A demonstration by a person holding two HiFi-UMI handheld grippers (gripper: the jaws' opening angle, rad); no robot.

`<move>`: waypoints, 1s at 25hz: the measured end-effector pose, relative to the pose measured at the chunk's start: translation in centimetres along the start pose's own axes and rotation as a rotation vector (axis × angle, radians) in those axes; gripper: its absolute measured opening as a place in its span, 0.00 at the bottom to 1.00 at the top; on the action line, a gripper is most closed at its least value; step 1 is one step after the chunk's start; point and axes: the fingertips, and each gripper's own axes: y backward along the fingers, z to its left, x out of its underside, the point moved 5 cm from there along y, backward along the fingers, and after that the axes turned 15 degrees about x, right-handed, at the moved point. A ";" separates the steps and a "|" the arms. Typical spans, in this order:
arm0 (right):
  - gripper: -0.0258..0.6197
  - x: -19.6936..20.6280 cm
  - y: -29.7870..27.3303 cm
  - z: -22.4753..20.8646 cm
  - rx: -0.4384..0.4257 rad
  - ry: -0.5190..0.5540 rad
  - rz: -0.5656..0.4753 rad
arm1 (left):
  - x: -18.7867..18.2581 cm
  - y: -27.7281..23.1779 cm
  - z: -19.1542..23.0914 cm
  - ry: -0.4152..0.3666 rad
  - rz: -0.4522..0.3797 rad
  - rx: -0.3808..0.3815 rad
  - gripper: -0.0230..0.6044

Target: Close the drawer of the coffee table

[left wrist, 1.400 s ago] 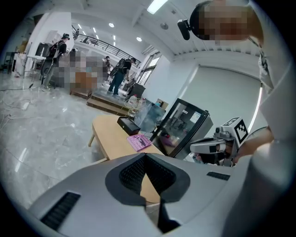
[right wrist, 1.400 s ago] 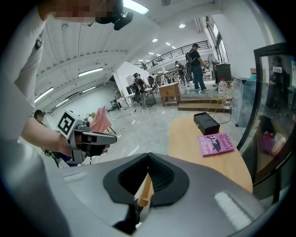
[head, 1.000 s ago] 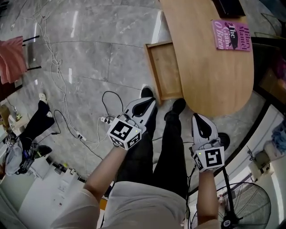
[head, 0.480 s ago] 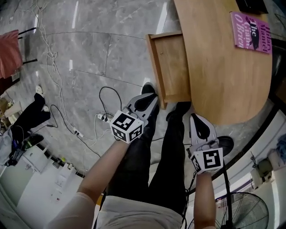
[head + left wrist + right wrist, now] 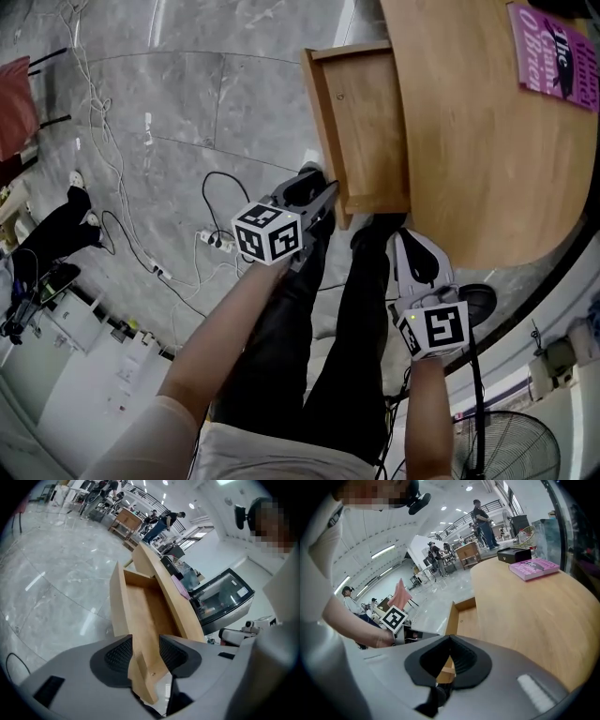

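Observation:
The coffee table (image 5: 487, 159) has a pale wooden top, and its drawer (image 5: 370, 122) stands pulled out to the left, empty inside. My left gripper (image 5: 319, 194) hangs at the near end of the drawer's front panel (image 5: 322, 122). In the left gripper view its jaws (image 5: 146, 645) are opening, and the end of that panel (image 5: 140, 667) shows in the gap between the pads; I cannot tell whether they touch it. My right gripper (image 5: 411, 244) hovers by the table's near edge, its jaws (image 5: 450, 639) shut on nothing.
A pink book (image 5: 555, 47) lies at the far right of the table top. The person's legs in black trousers (image 5: 319, 337) stand just before the drawer. Cables and a power strip (image 5: 216, 242) trail over the grey marble floor. A floor fan (image 5: 506, 450) stands at the lower right.
Both grippers have come down toward the drawer and table. The left one has rolled, reached the near end of the drawer's front panel, and parted its jaws, which were shut before.

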 end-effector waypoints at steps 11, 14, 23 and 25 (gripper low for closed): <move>0.06 0.7 -2.1 -1.1 -0.015 -0.007 0.018 | -0.5 -4.2 2.4 0.096 -0.046 0.062 0.58; 0.06 0.8 -2.2 -1.0 -0.024 -0.003 0.023 | -0.4 -4.8 3.0 0.139 -0.062 0.070 0.61; 0.06 0.7 -1.9 -1.6 -0.026 -0.006 0.026 | -1.1 -5.1 2.1 0.233 -0.114 0.121 0.75; 0.06 0.7 -1.8 -1.7 -0.029 -0.008 0.025 | -1.2 -4.9 1.9 0.243 -0.135 0.122 0.75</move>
